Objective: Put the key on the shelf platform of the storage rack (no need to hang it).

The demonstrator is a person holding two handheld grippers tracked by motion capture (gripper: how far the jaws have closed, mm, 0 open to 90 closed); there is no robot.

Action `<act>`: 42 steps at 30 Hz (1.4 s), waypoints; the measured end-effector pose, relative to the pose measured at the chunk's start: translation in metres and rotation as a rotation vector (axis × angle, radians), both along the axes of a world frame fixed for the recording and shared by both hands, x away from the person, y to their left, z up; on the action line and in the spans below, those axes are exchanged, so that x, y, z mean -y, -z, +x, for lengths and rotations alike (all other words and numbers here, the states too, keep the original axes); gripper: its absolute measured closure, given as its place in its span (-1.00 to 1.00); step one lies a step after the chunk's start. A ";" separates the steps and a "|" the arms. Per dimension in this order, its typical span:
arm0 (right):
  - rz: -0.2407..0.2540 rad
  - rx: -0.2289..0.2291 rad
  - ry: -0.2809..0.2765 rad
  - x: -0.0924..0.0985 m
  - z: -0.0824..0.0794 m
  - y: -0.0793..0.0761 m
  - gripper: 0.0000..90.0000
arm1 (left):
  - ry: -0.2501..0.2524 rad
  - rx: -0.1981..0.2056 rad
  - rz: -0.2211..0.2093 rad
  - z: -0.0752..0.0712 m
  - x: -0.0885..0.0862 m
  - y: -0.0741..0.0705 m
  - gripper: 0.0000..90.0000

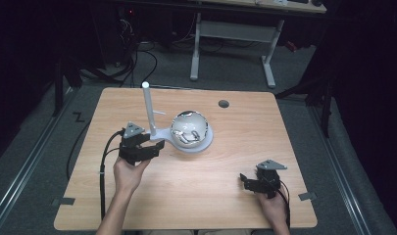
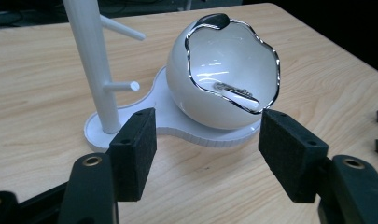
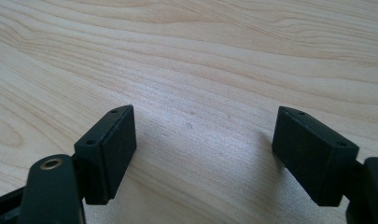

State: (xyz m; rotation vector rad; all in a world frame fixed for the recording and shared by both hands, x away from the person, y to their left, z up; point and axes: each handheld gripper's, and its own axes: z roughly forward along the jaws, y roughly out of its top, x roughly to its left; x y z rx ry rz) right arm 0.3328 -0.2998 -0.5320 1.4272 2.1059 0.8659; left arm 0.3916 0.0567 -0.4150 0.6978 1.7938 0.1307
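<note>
While left gripper (image 2: 207, 154) hangs released at stand's 7 o'clock, white stand (image 2: 177, 128) sits mid-table; bowl (image 2: 224, 79) likely fragile, slick; grip flat base edge. Right gripper (image 3: 203, 149) released, idle.

White egg-shaped bowl (image 2: 224, 79) sits on white pegged stand (image 2: 177, 126), mid-table.

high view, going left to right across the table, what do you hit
left gripper → white post of the stand → white bowl with a silvery rim → dark round hole in the tabletop → right gripper
</note>
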 end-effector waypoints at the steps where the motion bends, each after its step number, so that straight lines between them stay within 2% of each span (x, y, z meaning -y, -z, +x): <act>1: 0.000 0.000 0.000 0.000 0.000 0.000 -0.51 | -0.011 -0.010 -0.015 -0.001 0.000 0.000 -0.17; 4: 0.000 0.000 0.000 0.000 0.000 0.000 -0.51 | -0.005 0.005 -0.009 -0.004 -0.006 0.001 -0.17; 17: 0.000 0.000 0.000 0.000 0.000 0.000 -0.51 | -0.027 -0.006 -0.032 -0.013 -0.017 0.002 -0.17; 21: 0.000 0.000 0.000 0.000 0.000 0.000 -0.51 | -0.022 0.007 -0.022 -0.016 -0.022 0.005 -0.18; 22: 0.000 0.000 0.000 0.000 0.000 0.000 -0.51 | -0.031 -0.002 -0.033 -0.017 -0.022 0.005 -0.18; 24: 0.000 0.000 0.000 0.000 0.000 0.000 -0.51 | -0.027 0.002 -0.023 -0.019 -0.024 0.007 -0.18; 27: 0.000 0.000 0.000 0.000 0.000 0.000 -0.51 | -0.036 -0.007 -0.036 -0.022 -0.026 0.007 -0.18; 30: 0.000 0.000 0.000 0.000 0.000 0.000 -0.51 | -0.037 -0.008 -0.032 -0.023 -0.028 0.009 -0.18; 35: 0.000 0.000 0.000 0.000 0.000 0.000 -0.51 | -0.040 0.008 -0.030 -0.027 -0.034 0.014 -0.17; 42: 0.000 0.000 0.000 0.000 0.000 0.000 -0.51 | -0.054 0.003 -0.031 -0.031 -0.038 0.018 -0.17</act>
